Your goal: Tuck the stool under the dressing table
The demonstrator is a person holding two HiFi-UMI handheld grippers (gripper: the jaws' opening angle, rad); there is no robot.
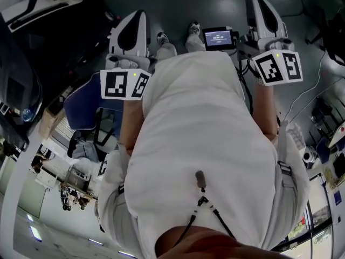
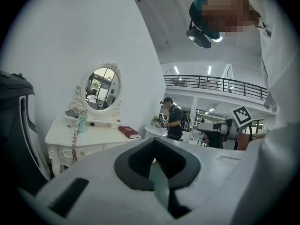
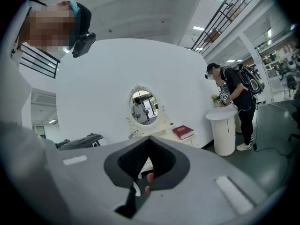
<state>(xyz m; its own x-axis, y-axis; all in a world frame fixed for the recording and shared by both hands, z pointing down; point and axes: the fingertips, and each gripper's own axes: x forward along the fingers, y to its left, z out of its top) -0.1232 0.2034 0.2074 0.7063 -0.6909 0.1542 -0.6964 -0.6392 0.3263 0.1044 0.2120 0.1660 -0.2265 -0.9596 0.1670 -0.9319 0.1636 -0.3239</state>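
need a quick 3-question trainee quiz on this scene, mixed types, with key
1. True or false: the book lies on the dressing table.
2. The mirror on the table is: A) square B) oval C) hexagonal.
3. Fill in: the bystander stands beside a round white ____.

Key: 1 true. 2 B. 3 pedestal.
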